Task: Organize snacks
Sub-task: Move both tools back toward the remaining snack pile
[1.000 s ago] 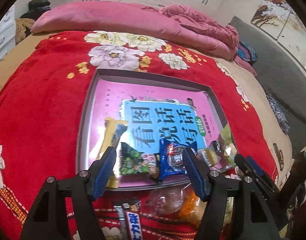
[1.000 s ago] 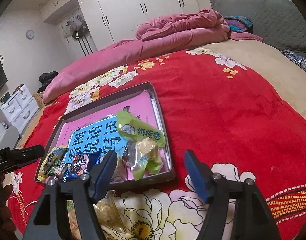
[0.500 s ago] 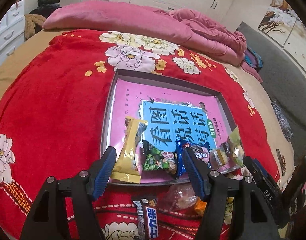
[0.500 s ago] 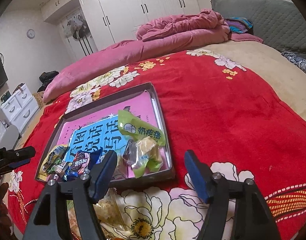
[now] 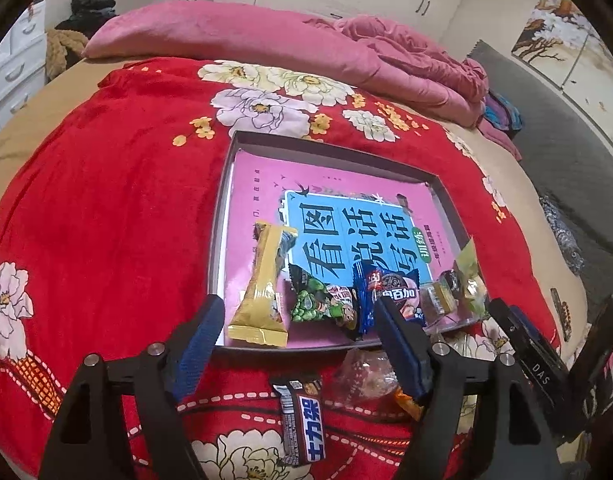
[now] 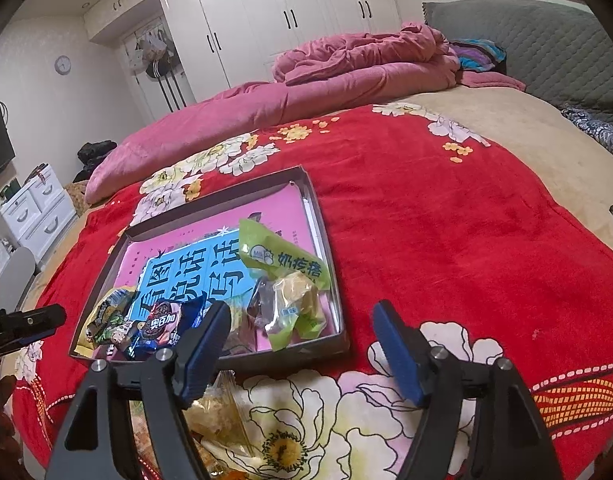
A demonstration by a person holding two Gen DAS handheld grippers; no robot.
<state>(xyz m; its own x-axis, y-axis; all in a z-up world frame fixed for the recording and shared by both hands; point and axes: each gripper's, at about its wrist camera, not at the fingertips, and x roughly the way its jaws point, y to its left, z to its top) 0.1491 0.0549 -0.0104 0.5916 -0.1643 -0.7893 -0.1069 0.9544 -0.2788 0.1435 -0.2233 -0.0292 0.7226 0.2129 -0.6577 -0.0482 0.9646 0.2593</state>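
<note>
Left wrist view: left gripper [image 5: 298,344] spread wide, nothing between the blue pads; jaws have just been opening further. It hangs over the near rim of the shallow box tray [image 5: 222,216]. Just below the jaws, outside the tray on the red floral blanket [image 5: 106,208], lies a brown chocolate bar [image 5: 302,420]. Beside it to the right sit a clear bag of snacks [image 5: 366,372] and an orange packet [image 5: 406,400], partly hidden by the right finger. Inside the tray, along its near edge: gold wrapped bar [image 5: 264,288], green pea packet [image 5: 322,304], blue cookie packet [image 5: 390,296], small wrapped candy [image 5: 438,300]. All rest on a pink and blue book cover [image 5: 346,216] lining the tray.

Right wrist view: right gripper [image 6: 302,344] also spread, empty, jaws just opening a little. It hovers over the blanket by the tray's near right corner. The green snack bag [image 6: 286,264] lies in that corner, touching smaller wrapped sweets [image 6: 290,304]. The left gripper's tip [image 6: 26,322] shows at the far left edge. Pink quilt [image 6: 346,68] is heaped at the head of the bed.
</note>
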